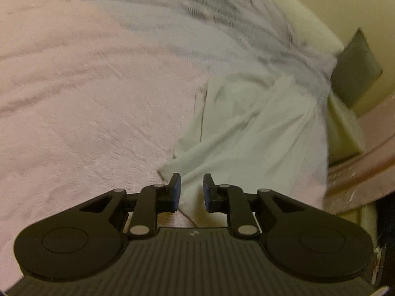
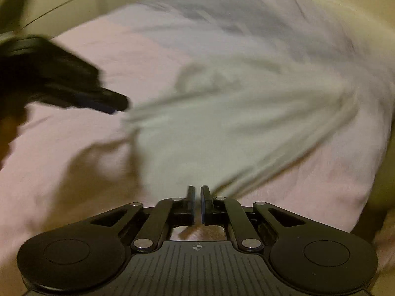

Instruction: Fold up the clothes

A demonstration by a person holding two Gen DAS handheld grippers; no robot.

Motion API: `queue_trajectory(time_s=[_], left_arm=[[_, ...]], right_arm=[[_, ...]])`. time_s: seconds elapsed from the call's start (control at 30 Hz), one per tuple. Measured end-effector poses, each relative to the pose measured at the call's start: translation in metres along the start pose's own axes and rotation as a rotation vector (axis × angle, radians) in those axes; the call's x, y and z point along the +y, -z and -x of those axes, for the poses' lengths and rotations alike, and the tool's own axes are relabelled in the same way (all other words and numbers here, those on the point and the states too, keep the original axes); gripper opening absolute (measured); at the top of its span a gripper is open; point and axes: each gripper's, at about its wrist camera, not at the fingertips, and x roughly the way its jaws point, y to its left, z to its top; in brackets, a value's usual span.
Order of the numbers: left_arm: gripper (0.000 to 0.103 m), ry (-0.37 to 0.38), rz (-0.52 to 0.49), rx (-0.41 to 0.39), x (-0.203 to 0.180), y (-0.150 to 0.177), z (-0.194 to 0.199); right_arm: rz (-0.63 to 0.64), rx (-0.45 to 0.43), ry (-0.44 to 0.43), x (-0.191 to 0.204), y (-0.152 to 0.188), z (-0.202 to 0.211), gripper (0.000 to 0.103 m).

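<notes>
A white garment [image 1: 246, 128] lies crumpled on a pink bed cover [image 1: 86, 98]. My left gripper [image 1: 192, 192] is open, its blue-padded jaws apart, just above the garment's near corner. In the right wrist view the garment [image 2: 222, 128] is stretched and blurred, its folds running toward my right gripper [image 2: 196, 204], which is shut on the garment's near edge. The left gripper [image 2: 113, 106] shows there at the left, beside the garment's left corner.
A grey-white blanket [image 1: 209, 24] lies on the far part of the bed. A cream wall and a dark green pillow [image 1: 353, 71] stand at the right. The bed's right edge [image 1: 328, 148] drops off beside a brown floor.
</notes>
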Motion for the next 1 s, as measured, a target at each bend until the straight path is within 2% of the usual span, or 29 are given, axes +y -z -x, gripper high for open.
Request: queue_trajectory(time_s=[0.07,0.13,0.27,0.37,0.43,0.5,0.57,0.77,1.0], left_arm=[[0.011,-0.068,-0.011,0.058,0.003,0.005,-0.013],[0.013,-0.077,0.001,0.047,0.004,0.008,-0.005],[0.018,-0.184,-0.005,0.042,-0.001,0.013,0.024],[0.024,-0.287,-0.058,0.081,-0.017,0.015,0.032],[0.024,-0.357,-0.085,0.125,-0.030,0.015,0.029],[0.029,-0.399,-0.118,0.156,-0.042,0.015,0.024],[0.033,-0.417,-0.156,0.157,-0.054,0.016,0.021],[0.033,-0.440,-0.179,0.180,-0.060,0.016,0.013],[0.033,-0.409,-0.135,0.177,-0.052,0.011,0.015]], right_arm=[[-0.053,0.054,0.003,-0.009,0.004,-0.011,0.004],[-0.047,0.061,0.009,-0.014,0.015,-0.001,0.004],[-0.061,0.030,0.035,-0.023,0.031,0.034,0.004],[-0.199,0.056,0.058,-0.039,0.017,0.040,0.005],[-0.355,0.100,0.021,-0.054,0.012,0.038,0.015],[-0.505,0.153,-0.031,-0.072,0.003,0.029,0.042],[-0.547,0.137,-0.048,-0.078,-0.005,0.031,0.049],[-0.324,0.052,0.070,-0.060,-0.013,0.031,0.051],[-0.277,0.067,0.069,-0.048,-0.003,0.013,0.051]])
